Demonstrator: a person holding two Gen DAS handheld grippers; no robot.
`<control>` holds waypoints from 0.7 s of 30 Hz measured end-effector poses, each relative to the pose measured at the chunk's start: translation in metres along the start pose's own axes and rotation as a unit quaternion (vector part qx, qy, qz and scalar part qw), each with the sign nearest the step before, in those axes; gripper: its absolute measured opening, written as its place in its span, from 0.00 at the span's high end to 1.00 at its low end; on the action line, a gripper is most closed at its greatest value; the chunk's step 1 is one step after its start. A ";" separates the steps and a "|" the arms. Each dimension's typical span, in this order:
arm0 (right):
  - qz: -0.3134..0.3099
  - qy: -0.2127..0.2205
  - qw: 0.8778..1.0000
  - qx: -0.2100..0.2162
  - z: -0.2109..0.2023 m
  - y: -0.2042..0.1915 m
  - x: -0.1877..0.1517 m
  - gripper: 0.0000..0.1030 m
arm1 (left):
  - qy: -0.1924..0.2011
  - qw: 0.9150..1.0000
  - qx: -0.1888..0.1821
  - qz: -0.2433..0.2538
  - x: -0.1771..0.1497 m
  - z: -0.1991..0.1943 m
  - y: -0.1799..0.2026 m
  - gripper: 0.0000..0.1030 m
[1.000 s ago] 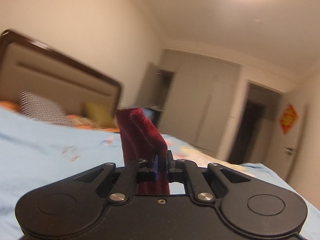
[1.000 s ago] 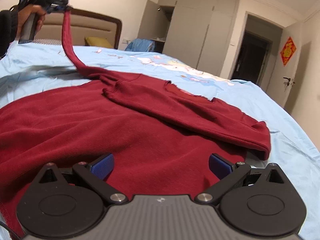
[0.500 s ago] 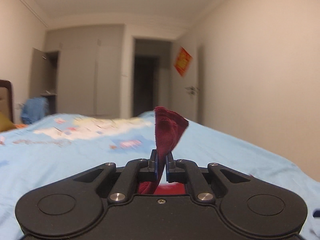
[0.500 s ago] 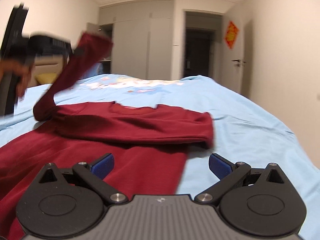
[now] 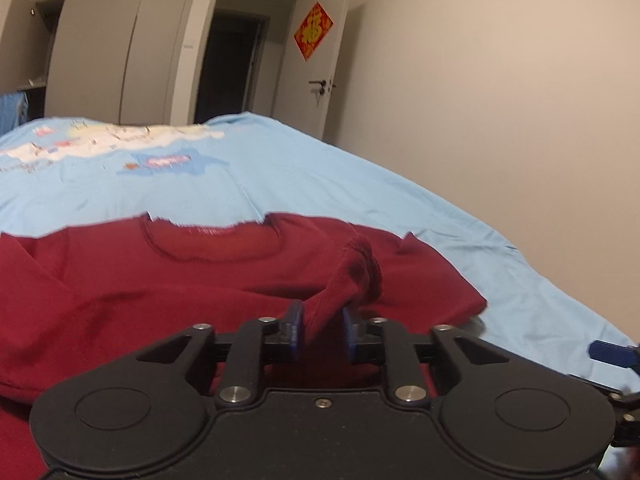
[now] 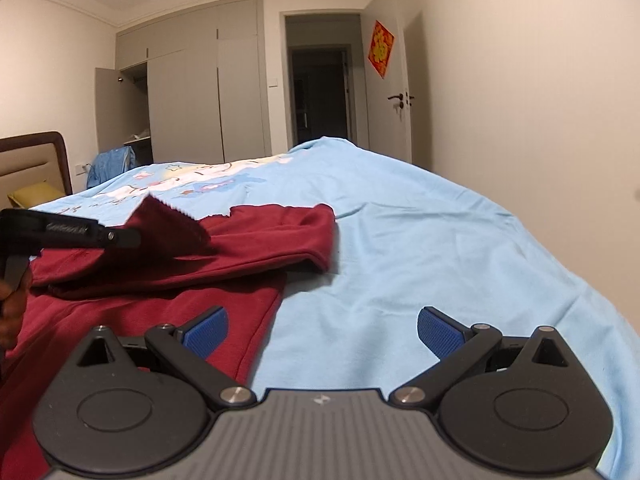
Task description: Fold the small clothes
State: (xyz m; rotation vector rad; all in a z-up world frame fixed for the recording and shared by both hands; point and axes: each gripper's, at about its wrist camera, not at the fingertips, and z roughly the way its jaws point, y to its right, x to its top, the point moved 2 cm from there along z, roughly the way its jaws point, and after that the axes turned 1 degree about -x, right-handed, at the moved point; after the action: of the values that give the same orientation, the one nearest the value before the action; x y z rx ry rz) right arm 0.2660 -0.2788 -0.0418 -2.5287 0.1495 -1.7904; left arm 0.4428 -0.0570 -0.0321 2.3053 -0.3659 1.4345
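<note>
A dark red sweater (image 5: 120,292) lies flat on the light blue bed, neckline (image 5: 212,240) facing the far side. My left gripper (image 5: 322,326) is shut on the sweater's sleeve cuff (image 5: 356,268), held low over the chest, just right of the neckline. In the right wrist view the left gripper (image 6: 120,238) comes in from the left with the cuff (image 6: 168,224) sticking out past it, above the folded sweater (image 6: 256,240). My right gripper (image 6: 322,320) is open and holds nothing. It hovers over the sweater's right side edge and the bare sheet.
The blue bedsheet (image 6: 440,240) spreads right and far of the sweater, with a cartoon print (image 5: 100,144) at the far side. A headboard (image 6: 32,160) and yellow pillow (image 6: 32,196) sit far left. A wardrobe (image 6: 192,92), a dark doorway and a wall lie beyond.
My left gripper has swung the sleeve from high near the headboard across and down onto the sweater's chest. The right gripper has shifted right, off the sweater's body toward the sheet, still open.
</note>
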 end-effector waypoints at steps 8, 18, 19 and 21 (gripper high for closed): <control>-0.001 -0.003 1.000 0.019 0.005 -0.008 0.001 0.00 | -0.015 0.999 -0.004 -0.032 0.002 -0.029 -0.018 0.21; -0.047 -0.005 0.991 0.124 0.024 -0.037 0.025 0.06 | -0.022 0.983 0.178 -0.043 -0.001 -0.109 -0.100 0.10; -0.053 -0.006 0.990 0.133 0.027 -0.042 0.028 0.08 | -0.026 0.979 0.199 -0.043 -0.002 -0.115 -0.111 0.10; -0.066 -0.010 0.987 0.148 0.033 -0.052 0.032 0.16 | -0.021 0.973 0.225 -0.047 -0.003 -0.128 -0.132 0.10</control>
State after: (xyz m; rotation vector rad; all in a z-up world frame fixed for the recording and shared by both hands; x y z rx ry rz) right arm 0.3107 -0.2316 -0.0180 -2.3911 -0.2726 -1.6823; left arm 0.3960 0.1189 -0.0099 2.6648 0.0693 1.5468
